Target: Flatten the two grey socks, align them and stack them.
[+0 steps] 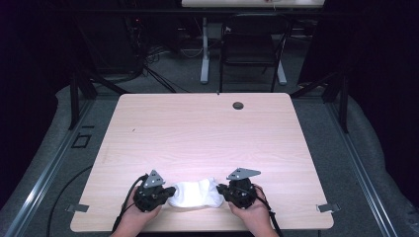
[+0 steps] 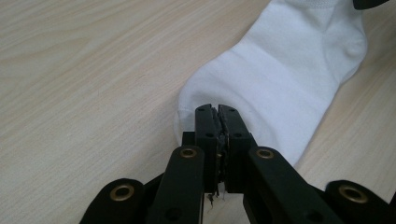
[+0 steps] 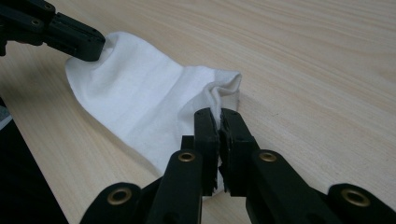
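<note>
Near the bottom centre of the high view, a white cotton ankle sock [image 1: 195, 194] lies on the pale wood-grain worktop [image 1: 207, 133], stretched between two black hand-held grippers. At lower left, the left gripper [image 1: 169, 193] has its jaws pressed together, pinching one end of the sock. At lower right, the right gripper [image 1: 221, 190] pinches the bunched opposite end the same way. Holding both ends likely keeps the fabric taut for flattening or folding.

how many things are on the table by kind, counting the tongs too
white sock: 1
black tongs: 2, left tongs and right tongs, each shut on an end of the sock
total: 3
</note>
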### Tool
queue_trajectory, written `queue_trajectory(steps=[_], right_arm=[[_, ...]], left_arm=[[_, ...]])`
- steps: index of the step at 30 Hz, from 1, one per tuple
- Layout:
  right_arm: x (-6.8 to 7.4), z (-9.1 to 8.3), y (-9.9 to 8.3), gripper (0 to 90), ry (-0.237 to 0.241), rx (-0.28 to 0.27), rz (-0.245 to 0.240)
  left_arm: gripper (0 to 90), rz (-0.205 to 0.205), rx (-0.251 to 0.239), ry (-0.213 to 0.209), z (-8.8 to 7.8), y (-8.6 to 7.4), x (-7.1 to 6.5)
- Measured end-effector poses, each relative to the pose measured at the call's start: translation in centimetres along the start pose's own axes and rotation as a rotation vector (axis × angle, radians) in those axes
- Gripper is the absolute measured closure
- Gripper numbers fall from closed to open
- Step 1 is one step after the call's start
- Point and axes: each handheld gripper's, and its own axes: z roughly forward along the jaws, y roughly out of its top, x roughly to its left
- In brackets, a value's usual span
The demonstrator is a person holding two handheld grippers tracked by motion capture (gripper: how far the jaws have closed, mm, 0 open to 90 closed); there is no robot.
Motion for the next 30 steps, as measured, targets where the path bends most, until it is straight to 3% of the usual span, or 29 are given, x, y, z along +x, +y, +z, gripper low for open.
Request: queue_trajectory(steps=[8,25,30], right_arm=[[-0.16,0.27,-0.15,86.1,-0.007,0.016,-0.004],[-0.46,0.88,-0.55,85.4,-0.017,0.041,-0.003],[-0.59,0.96,-0.62,81.7,-0.021,0.04,0.002]], left_arm=[[87.7,-0.001,-0.005,0.003,0.32,0.02,0.07],[84.9,0.002,0.032,-0.004,1.01,-0.33,0.11],[81.4,0.0,0.022,-0.009,0.88,-0.33,0.04]])
